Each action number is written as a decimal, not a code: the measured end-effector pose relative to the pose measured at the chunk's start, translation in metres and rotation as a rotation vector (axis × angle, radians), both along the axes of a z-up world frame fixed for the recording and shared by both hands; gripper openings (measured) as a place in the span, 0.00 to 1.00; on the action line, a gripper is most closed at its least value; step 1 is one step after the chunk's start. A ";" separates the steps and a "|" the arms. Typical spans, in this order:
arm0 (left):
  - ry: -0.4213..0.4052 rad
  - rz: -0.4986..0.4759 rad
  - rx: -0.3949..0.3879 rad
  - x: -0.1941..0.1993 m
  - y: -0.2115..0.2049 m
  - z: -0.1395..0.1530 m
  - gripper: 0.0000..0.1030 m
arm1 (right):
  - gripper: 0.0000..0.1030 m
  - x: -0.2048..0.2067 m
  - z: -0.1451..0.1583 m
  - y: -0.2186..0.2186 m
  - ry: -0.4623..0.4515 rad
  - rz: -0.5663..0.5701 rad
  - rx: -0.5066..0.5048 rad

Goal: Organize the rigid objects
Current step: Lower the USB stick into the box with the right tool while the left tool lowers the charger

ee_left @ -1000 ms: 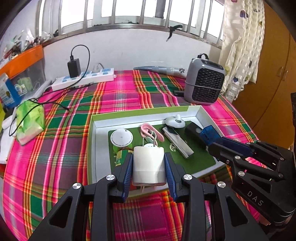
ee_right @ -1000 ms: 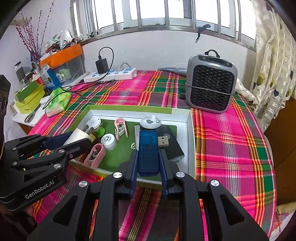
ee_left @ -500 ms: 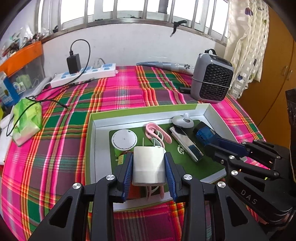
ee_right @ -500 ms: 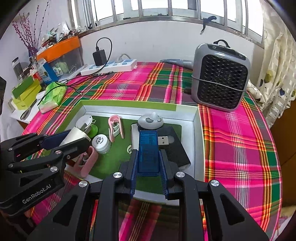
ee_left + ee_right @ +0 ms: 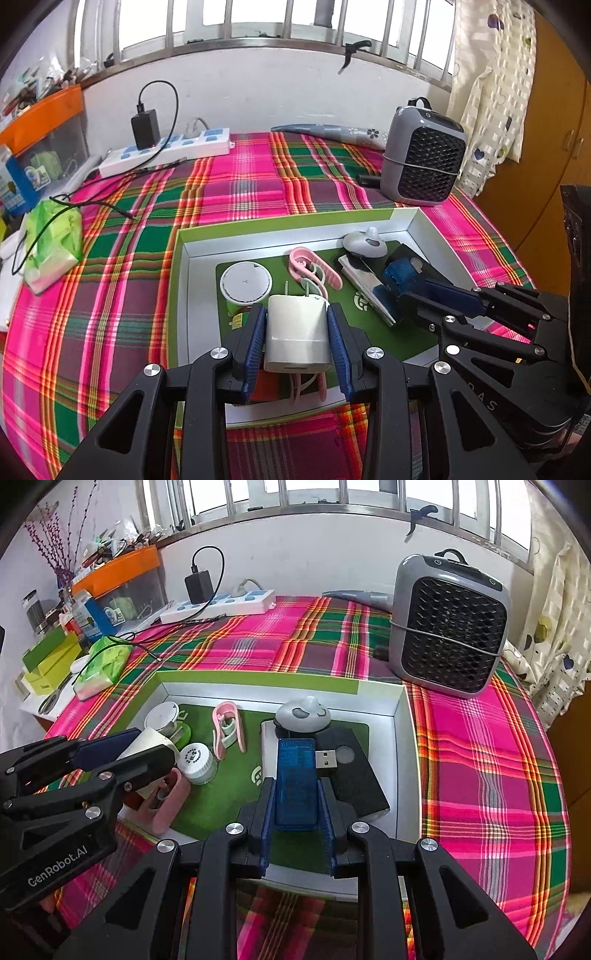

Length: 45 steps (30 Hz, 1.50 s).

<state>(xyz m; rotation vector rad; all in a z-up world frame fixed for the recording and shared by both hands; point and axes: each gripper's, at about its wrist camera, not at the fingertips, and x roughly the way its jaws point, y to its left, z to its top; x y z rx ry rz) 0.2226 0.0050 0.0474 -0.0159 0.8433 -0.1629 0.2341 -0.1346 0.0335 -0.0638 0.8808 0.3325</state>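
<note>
Left wrist view: the left gripper is closed on a white plug adapter, held by its flanks above the near edge of the white tray, prongs pointing away. In the right wrist view the right gripper is clamped on a blue USB stick, its metal plug jutting to the right over a black flat box inside the tray.

Risks are judged as follows. The adapter is smooth and heavy for its size, so it could be tipped out of the jaws if it were released high, and the pink clips beneath it could be knocked. The stick is gripped only at its lower half; a twist could be caused if its plug were caught on the black box. The two grippers are close together over one tray, so a collision could be caused by a careless crossing.

Counted in the tray: three pink clips (two in the right wrist view, one more under the adapter), one grey whale-shaped object, one white round case, one small white jar, one silver flat piece, one black box. On the plaid worktop: one fan heater, one power strip.
</note>
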 end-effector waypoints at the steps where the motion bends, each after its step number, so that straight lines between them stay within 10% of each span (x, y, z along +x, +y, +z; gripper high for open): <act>1: -0.001 -0.001 0.000 0.000 0.000 0.000 0.32 | 0.23 0.000 0.000 0.000 0.000 0.000 0.001; 45: 0.001 0.027 -0.001 -0.006 0.004 0.002 0.39 | 0.29 -0.004 0.003 -0.002 0.003 -0.009 0.052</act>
